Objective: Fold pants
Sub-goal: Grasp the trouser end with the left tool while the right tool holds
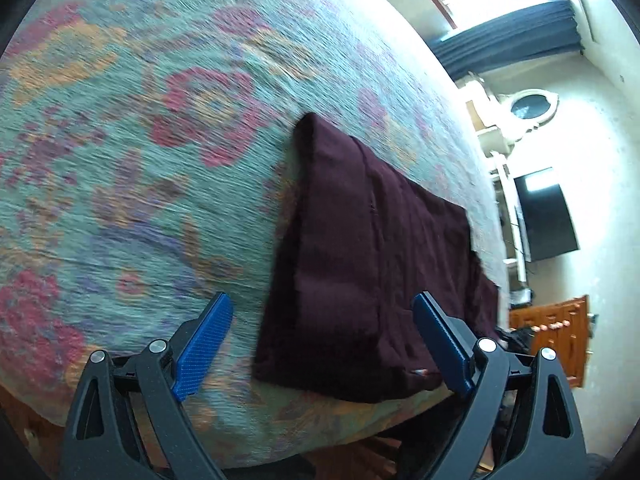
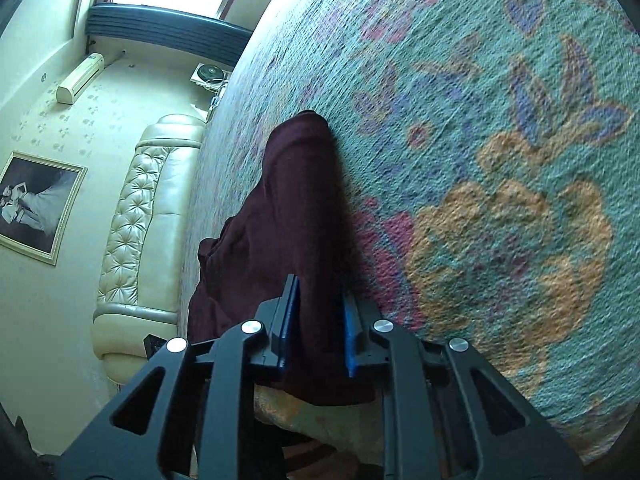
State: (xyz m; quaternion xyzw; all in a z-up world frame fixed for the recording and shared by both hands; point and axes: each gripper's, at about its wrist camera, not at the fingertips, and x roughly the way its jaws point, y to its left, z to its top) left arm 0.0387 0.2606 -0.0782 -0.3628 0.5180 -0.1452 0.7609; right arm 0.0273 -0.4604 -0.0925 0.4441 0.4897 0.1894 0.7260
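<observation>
**Right claw grips the pants, left claw spread above them**

From my left wrist view, the left claw [image 1: 322, 338] hangs released, its blue pads [image 1: 204, 346] wide apart at the lower frame, one either side of the near end of the dark maroon pants [image 1: 372, 264]. The pants lie folded flat on the floral bedspread [image 1: 140, 140], running toward the upper right. In my right wrist view, the right claw [image 2: 318, 324] is clenched on a fold of the pants [image 2: 296, 200], lower centre, with cloth draped forward.
</observation>
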